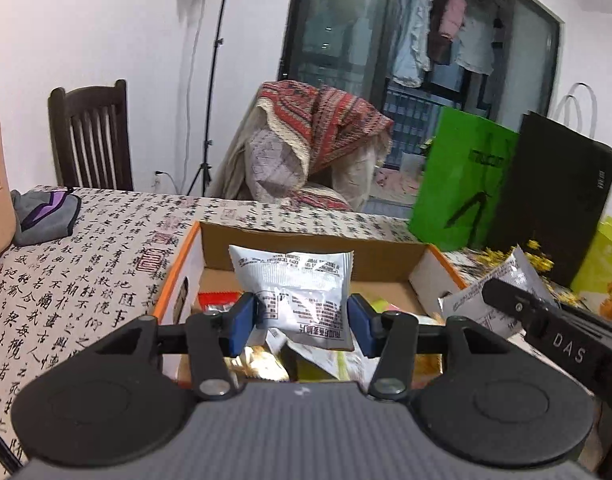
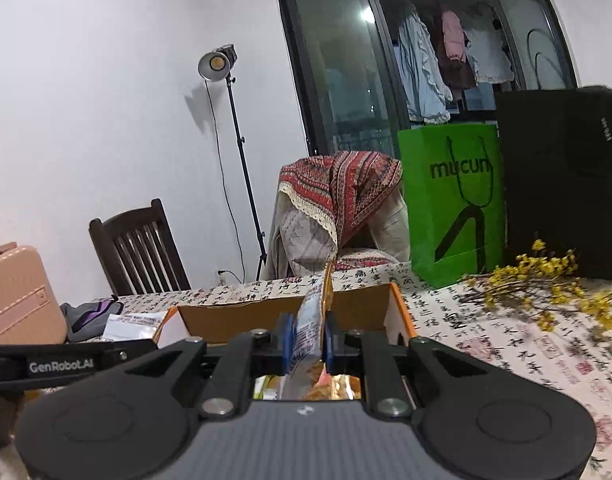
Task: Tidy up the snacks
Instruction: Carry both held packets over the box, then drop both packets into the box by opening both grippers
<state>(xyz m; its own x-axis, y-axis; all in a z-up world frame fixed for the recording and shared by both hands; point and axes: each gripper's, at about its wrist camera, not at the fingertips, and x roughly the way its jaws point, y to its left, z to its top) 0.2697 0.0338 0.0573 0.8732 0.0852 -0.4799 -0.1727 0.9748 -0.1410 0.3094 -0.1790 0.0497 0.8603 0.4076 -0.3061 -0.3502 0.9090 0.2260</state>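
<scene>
I hold one packet (image 1: 296, 292) clamped flat-on in my left gripper (image 1: 304, 322) and a second packet (image 2: 311, 320) pinched edge-on in my right gripper (image 2: 309, 344), both above the box (image 1: 306, 238). I judge them light, soft, crinkly and slippery; grip the sealed edges, since the contents may crush.

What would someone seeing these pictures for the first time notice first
Each gripper holds a snack packet above the open cardboard box: the left gripper clamps a silver packet broadside, and the right gripper pinches a second packet edge-on. Behind the box on the calligraphy tablecloth stands a bright green bag, with yellow flowers lying beside it.
</scene>
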